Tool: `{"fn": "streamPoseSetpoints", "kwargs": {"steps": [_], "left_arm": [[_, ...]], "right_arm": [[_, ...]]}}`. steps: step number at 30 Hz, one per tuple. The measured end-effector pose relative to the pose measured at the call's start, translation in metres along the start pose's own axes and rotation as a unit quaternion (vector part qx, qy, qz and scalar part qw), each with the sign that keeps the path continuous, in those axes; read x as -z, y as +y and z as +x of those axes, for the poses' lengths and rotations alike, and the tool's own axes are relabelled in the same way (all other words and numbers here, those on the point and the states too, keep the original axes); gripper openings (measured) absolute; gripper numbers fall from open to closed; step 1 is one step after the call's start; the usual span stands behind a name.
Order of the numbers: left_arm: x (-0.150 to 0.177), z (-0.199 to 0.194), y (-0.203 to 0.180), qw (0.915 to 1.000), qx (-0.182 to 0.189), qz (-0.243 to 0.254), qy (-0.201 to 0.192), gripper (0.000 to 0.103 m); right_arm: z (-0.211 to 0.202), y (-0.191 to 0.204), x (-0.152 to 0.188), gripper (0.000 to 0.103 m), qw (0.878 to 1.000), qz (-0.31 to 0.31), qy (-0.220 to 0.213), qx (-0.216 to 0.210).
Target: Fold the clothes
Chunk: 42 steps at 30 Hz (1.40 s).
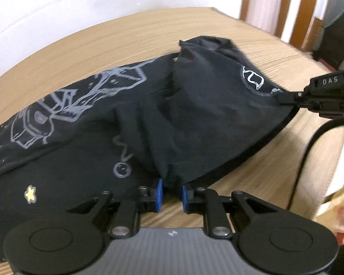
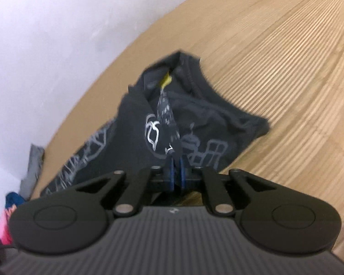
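Garment: I am handling a black cotton T-shirt printed with grey line drawings and a small yellow star; it lies rumpled on a pale ribbed bamboo mat, with one part lifted between my two tools.
Left tool: my left gripper sits at the near hem; its blue pads stand a small gap apart with a bunch of black cloth gathered between them. I judge it is pinching the fabric, though the grip looks shallow.
Right tool: my right gripper has its blue pads nearly together, clamped on a thin ridge of the same shirt beside a white circular print. In the left wrist view it appears at the right edge, holding the cloth's far corner up off the mat.
Neckline: the collar with its yellow label lies at the far end, still crumpled.
Risk, slipping: the left hold is only on the hem's edge, so a firm pull could tug the cloth free.
Risk, uneven fold: the body is wrinkled and partly doubled, so I judge any fold laid now could trap creases.
Risk, cable: a black cable hangs beside the raised corner and could drag across the fabric.
Risk, blur: both views are smeared by motion, so I could misjudge the edges.
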State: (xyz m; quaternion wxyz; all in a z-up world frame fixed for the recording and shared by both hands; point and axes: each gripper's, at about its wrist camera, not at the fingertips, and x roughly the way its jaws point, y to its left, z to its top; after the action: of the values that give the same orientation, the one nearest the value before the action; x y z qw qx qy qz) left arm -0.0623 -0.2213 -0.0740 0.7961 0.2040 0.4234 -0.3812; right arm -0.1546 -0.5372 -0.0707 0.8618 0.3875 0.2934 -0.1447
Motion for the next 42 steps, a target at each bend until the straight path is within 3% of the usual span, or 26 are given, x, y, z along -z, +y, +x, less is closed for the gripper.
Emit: {"fn": "streamPoseSetpoints", "kwargs": {"steps": [4,7,15,18,22,26,33,37,42], "left_arm": [[-0.002,0.002,-0.002,1.0000,0.004,0.008,0.001,0.017],[-0.002,0.006,0.002,0.9999,0.007,0.003,0.010,0.016],[0.000,-0.013,0.022,1.0000,0.006,-0.008,-0.001,0.013],[0.005,-0.005,0.029,0.9997,0.014,-0.012,0.014,0.013],[0.008,0.001,0.031,0.9993,0.024,-0.009,0.026,0.013],[0.004,-0.008,0.038,0.9992,0.036,-0.014,0.011,0.013],[-0.005,-0.020,0.067,0.9974,0.040,-0.058,-0.017,0.013],[-0.001,-0.012,0.089,0.9947,0.029,-0.098,-0.014,0.012],[0.008,0.001,0.108,0.9919,0.024,-0.125,-0.001,0.013]], "right_arm": [[-0.006,-0.003,0.002,0.008,1.000,-0.001,0.012,0.015],[0.007,-0.014,0.011,0.008,0.997,0.035,0.044,0.045],[-0.029,0.004,0.030,0.008,0.997,0.055,0.051,0.012],[-0.025,0.003,0.037,0.008,0.995,0.064,0.071,0.024],[-0.015,-0.010,0.048,0.008,0.987,0.129,0.093,0.039],[-0.020,0.021,0.031,0.008,0.996,0.067,0.052,0.032],[0.013,0.110,-0.027,0.009,0.996,-0.062,0.006,-0.059],[0.073,0.169,-0.043,0.009,0.985,-0.145,0.020,-0.087],[0.174,0.220,-0.031,0.009,0.971,-0.199,0.092,-0.091]]}}
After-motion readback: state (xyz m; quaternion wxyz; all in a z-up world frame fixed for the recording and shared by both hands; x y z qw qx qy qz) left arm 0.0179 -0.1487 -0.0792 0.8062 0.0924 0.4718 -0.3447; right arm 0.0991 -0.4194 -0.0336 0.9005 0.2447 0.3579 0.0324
